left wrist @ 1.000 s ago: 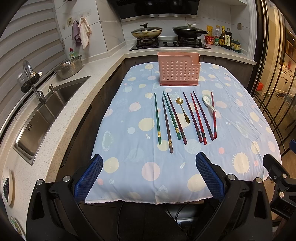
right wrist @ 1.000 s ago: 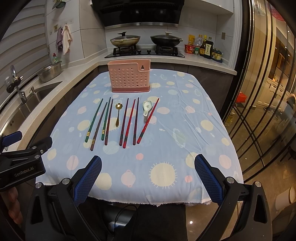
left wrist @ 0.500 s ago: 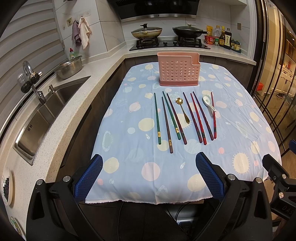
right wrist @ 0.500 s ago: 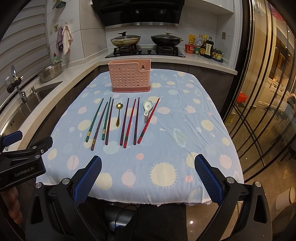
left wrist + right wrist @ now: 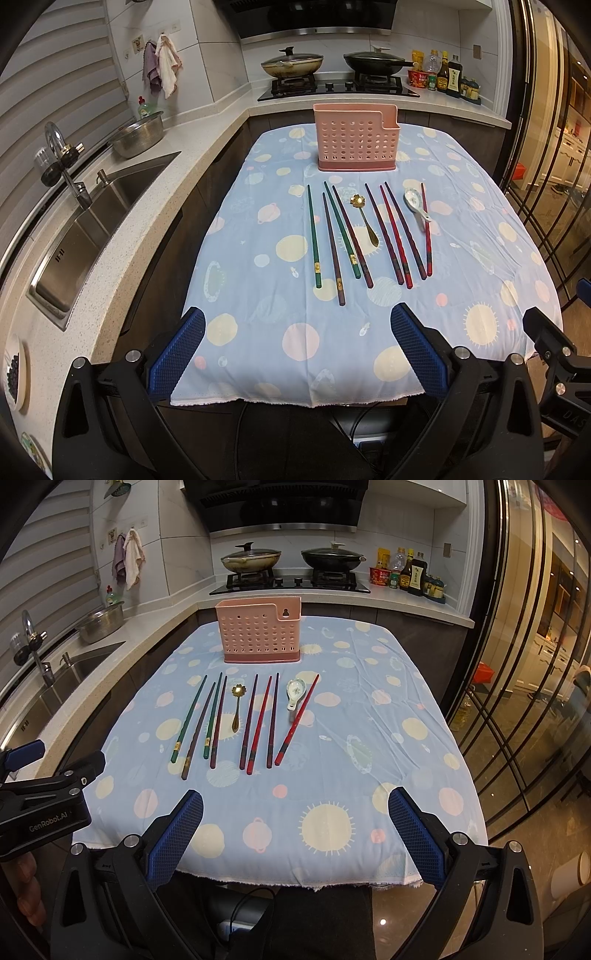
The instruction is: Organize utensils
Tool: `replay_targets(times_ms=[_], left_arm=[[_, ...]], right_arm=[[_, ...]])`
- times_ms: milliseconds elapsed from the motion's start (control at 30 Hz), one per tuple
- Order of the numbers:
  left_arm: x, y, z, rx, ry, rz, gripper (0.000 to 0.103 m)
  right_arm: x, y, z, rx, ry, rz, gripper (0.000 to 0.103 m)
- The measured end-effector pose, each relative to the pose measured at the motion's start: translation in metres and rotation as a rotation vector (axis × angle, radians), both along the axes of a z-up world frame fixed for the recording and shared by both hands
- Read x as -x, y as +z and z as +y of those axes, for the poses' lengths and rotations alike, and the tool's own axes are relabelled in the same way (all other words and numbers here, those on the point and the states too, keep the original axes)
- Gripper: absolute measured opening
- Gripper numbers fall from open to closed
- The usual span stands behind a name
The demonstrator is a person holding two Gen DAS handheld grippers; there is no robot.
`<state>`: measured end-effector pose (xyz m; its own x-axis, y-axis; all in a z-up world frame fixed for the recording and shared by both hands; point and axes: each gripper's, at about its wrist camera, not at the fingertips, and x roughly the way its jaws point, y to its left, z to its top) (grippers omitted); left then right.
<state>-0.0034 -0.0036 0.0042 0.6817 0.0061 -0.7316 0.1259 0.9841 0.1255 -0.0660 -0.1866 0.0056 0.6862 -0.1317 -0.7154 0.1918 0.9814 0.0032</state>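
Note:
A pink perforated utensil holder (image 5: 356,138) (image 5: 258,631) stands upright at the far end of the table. In front of it lie several green, brown and red chopsticks (image 5: 314,236) (image 5: 260,723) side by side, a gold spoon (image 5: 364,219) (image 5: 237,707) and a white ceramic spoon (image 5: 415,203) (image 5: 294,692). My left gripper (image 5: 297,354) is open and empty above the table's near edge. My right gripper (image 5: 295,832) is open and empty there too, to the right of the left one.
The table carries a blue dotted cloth (image 5: 258,302) (image 5: 388,738). A sink (image 5: 85,236) and steel bowl (image 5: 138,134) are on the counter at left. A stove with two pans (image 5: 336,70) and bottles (image 5: 447,75) stand behind. Glass doors (image 5: 524,664) are at right.

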Motion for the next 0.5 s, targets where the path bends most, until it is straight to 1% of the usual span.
replay_targets(times_ms=[500], left_arm=[[-0.0002, -0.0002, 0.0, -0.001, -0.002, 0.002, 0.096]], right_arm=[[-0.0008, 0.0004, -0.0001, -0.003, -0.001, 0.001, 0.096]])
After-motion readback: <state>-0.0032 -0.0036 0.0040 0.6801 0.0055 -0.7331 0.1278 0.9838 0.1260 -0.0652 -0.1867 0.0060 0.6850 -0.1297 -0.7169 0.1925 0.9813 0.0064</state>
